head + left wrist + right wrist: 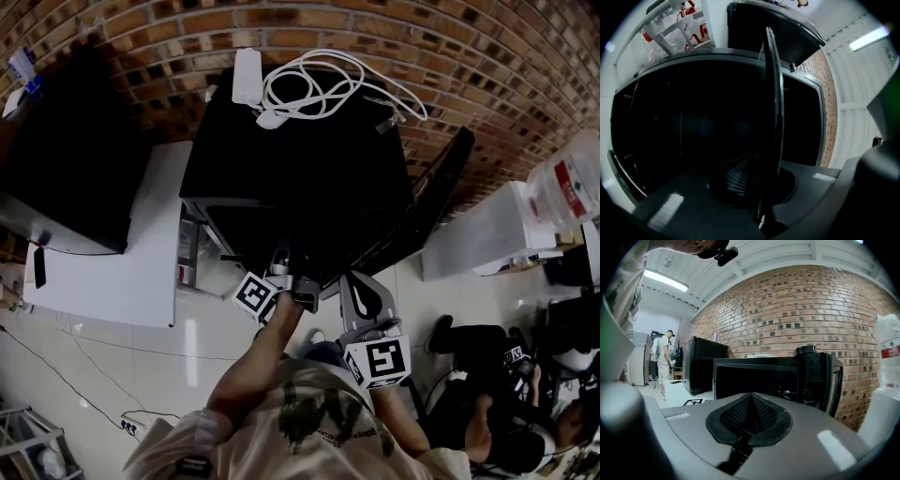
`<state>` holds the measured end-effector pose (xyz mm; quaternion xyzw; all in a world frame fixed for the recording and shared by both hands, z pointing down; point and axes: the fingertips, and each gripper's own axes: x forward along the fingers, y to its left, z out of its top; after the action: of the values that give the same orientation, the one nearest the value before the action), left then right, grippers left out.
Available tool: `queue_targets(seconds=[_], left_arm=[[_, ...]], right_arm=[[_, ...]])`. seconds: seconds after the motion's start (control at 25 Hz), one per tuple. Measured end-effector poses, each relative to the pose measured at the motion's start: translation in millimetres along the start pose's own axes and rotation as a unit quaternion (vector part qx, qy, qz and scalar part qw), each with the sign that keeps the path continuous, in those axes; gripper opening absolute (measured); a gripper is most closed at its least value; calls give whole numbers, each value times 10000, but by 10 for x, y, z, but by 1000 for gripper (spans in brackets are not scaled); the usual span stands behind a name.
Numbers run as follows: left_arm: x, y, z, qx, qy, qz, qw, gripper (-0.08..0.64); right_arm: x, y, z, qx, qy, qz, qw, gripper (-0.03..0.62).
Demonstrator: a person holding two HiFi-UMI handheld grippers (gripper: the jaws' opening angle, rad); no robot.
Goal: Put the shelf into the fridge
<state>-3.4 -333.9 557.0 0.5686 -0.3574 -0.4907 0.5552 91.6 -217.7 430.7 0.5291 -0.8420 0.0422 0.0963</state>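
Your left tongs [759,208] are pinching the shelf [774,93]. The jaws are pressed tight on its near edge. The shelf is a thin, dark sheet, and you see it from its side. It sticks straight out in front of the left tongs, toward the open fridge [693,122].

The fridge is just ahead of the left tongs, and its inside is very dark. Its door [441,178] hangs wide open, off to the right of both tongs.

Your right tongs [747,427] are pressed together and hold nothing. They wait a bit behind the left tongs, and they point at the fridge too.

So some of the job looks done. The door is open, the shelf is picked up, and it is right at the mouth of the fridge. I cannot tell if its far end is inside yet.

I think the rest is this: slide the shelf in, lay it flat on its ledges, and then let go.
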Motion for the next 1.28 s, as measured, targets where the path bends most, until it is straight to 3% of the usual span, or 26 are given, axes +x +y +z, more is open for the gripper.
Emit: queue_targets(seconds=[0.36, 0.8, 1.28], left_arm=[[277, 43, 58, -7, -86, -10, 10000, 17], [513, 124, 154, 412, -71, 66, 9991, 17], [770, 159, 220, 525, -78, 151, 9985, 17]], right_arm=[[51, -64, -18, 27, -4, -33, 10000, 0], [230, -91, -13, 97, -9, 31, 9999, 0], [246, -172, -21, 123, -18, -62, 9999, 0]])
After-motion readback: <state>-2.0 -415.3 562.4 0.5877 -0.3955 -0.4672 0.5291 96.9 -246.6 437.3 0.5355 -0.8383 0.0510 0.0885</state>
